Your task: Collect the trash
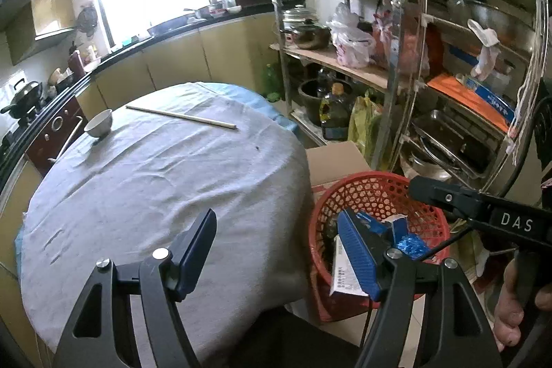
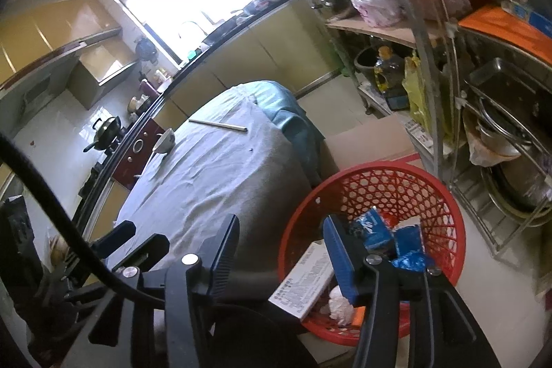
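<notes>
The left tongs (image 1: pixel 276 250) stand open with nothing between their blue ribbed pads, one pad over the grey cloth and the other over the rim of the basket. The right tongs (image 2: pixel 281 256) are likewise parted and empty, poised above the gap between desk and basket.

The red plastic lattice basket (image 2: pixel 445 206) sits on the tiled floor just beside the round desk (image 1: pixel 155 181), which is draped in a grey cloth over a blue one. Inside the basket lie the collected scraps: a flat white printed carton (image 2: pixel 303 281) leaning against the near wall, a crumpled blue foil wrapper (image 2: pixel 410 262), a blue and white packet (image 2: pixel 374 228), and a wad of white tissue (image 2: pixel 339 304) at the bottom. A patch of orange shows beside the tissue, though what it belongs to is hard to make out.

On the desk remain a small white ceramic bowl (image 1: pixel 99 123) near the far left edge and a pair of pale wooden chopsticks (image 1: pixel 181 117) lying together across the far side, well apart from the bowl.

A brown cardboard box (image 1: pixel 336 159) stands behind the basket, next to a metal storage rack (image 1: pixel 390 85) crowded with pots, bottles and bags.
</notes>
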Motion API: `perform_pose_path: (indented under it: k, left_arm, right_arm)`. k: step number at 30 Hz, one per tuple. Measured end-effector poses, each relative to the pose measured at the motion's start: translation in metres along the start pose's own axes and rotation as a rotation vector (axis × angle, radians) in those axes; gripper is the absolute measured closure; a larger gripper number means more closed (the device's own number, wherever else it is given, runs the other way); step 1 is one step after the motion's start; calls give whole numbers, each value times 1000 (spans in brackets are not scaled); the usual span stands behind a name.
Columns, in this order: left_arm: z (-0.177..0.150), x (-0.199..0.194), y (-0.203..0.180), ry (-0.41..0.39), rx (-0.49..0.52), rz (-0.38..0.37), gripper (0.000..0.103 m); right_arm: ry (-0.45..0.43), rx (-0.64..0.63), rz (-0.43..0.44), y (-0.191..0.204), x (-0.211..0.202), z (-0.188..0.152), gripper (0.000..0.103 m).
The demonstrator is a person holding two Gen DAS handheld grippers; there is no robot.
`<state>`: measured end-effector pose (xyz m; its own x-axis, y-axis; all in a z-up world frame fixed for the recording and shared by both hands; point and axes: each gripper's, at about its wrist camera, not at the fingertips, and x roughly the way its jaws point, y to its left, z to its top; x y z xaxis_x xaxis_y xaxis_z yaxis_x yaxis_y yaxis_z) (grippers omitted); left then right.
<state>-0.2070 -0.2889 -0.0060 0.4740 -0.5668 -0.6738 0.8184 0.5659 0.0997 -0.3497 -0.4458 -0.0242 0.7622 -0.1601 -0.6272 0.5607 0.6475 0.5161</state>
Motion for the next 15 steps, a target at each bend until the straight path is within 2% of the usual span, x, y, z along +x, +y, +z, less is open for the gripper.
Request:
perform_pose_path:
  k: [15]
  left_arm:
    - [-17, -34, 48, -27, -69, 64, 29]
  right_arm:
    - [-24, -147, 16, 67, -3, -12, 45]
